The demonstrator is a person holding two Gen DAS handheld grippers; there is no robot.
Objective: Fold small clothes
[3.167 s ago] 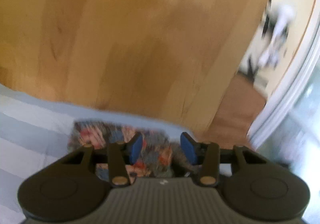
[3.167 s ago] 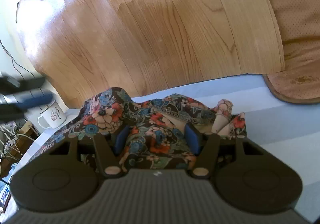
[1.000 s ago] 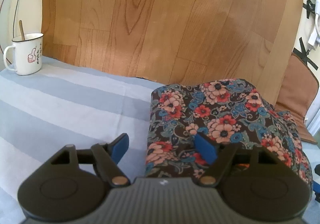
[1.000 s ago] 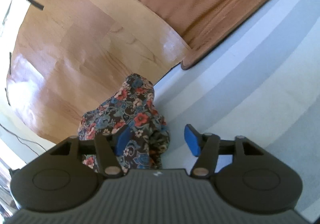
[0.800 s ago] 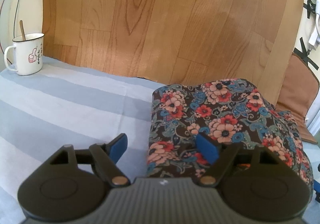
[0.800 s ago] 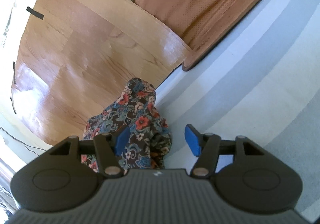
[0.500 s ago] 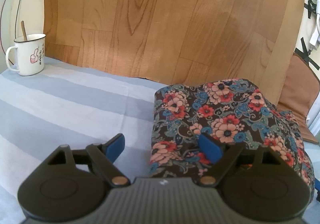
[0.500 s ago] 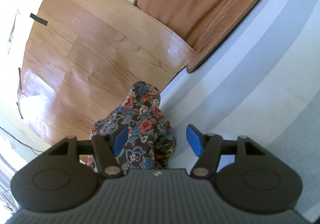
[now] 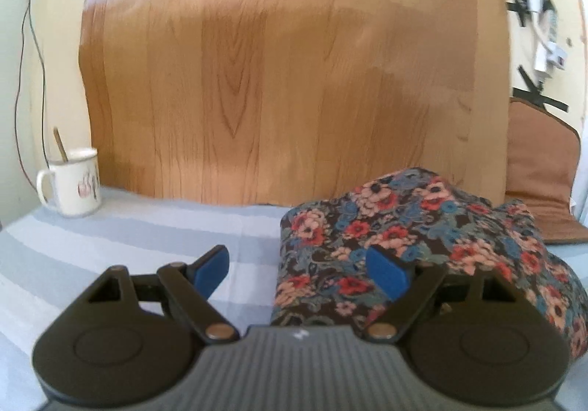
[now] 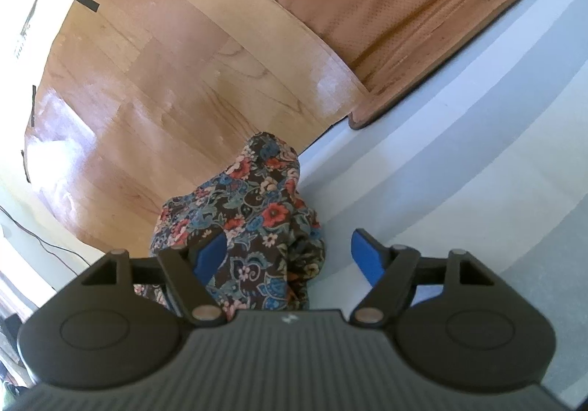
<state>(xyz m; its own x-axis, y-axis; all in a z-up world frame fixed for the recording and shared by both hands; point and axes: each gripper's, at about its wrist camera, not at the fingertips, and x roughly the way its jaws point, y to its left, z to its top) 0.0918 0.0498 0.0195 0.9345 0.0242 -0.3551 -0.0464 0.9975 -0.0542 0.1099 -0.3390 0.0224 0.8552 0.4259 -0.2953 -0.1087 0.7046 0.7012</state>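
Here the floral garment (image 9: 404,238) lies in a folded bundle at the far side of the striped cloth (image 9: 128,238), its far edge against the foot of the wood-grain sheet (image 9: 294,80); a white mug (image 9: 75,186) stands well apart at the far left. The left gripper (image 9: 299,269) stands spread wide, straddling the bundle's near-left corner with neither pad pressing. The right gripper (image 10: 288,256) has just been opening, its jaws astride the bundle's right end, the cloth loose between them and the right pad over bare stripes. To my eye this is the release after a fold, with both tools letting go. The next move likely calls for backing both clear without snagging the bundle, then squaring any puffed edge.
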